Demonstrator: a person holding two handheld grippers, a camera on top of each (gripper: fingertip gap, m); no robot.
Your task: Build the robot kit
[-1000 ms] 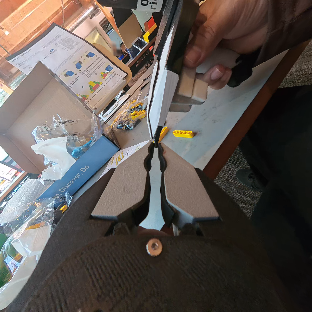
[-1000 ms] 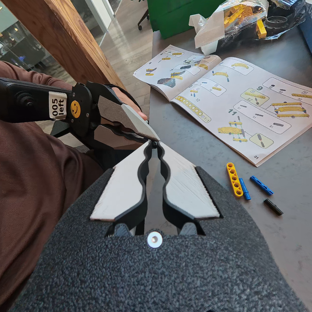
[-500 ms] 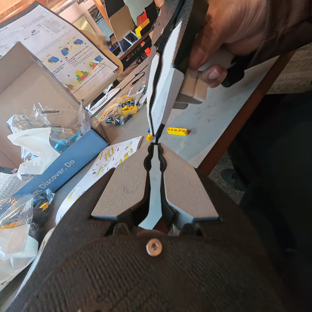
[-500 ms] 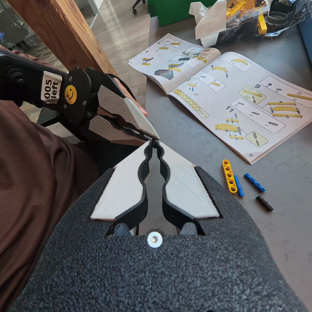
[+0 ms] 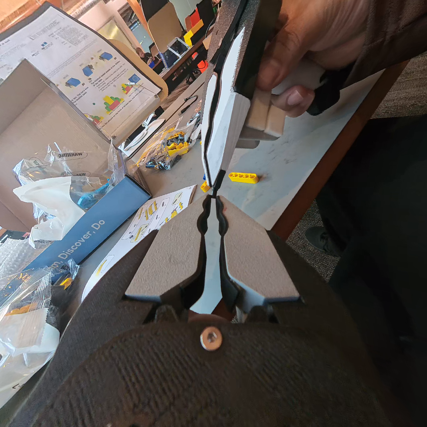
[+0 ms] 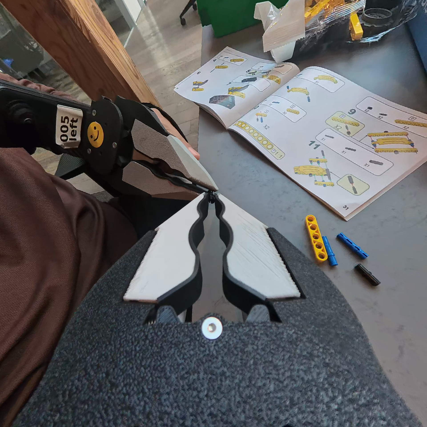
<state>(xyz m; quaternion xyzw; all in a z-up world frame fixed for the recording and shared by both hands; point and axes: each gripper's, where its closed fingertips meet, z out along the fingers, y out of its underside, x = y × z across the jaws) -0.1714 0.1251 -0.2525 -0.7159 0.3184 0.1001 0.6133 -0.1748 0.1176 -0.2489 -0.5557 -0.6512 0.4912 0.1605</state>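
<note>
Over on the left of the grey table (image 6: 254,184), the left gripper (image 6: 209,188) comes in from beside the person's brown sleeve (image 6: 57,231), its two grey fingers (image 6: 159,147) drawn together until only a sliver shows between the tips. Those tips meet the tips of the right gripper (image 6: 211,196) nose to nose above the table edge, and a small black pin (image 6: 211,198) sits pinched right at the meeting point. The right gripper's white fingers (image 6: 171,251) are likewise closed down on that pin; whether the left tips actually clamp it or only touch its end, I cannot tell. In the left wrist view the same pin (image 5: 214,190) shows as a dark stub between the two gripper noses, with a bare hand (image 5: 323,46) wrapped around the right gripper's handle.

Further right, an open instruction booklet (image 6: 312,120) lies flat. Just in front of it rest a yellow holed beam (image 6: 316,238), a blue pin (image 6: 330,250) touching its side, a second blue pin (image 6: 352,245) a little apart, and a loose black pin (image 6: 367,274). Behind the booklet lies a torn clear bag of parts (image 6: 323,20).
</note>
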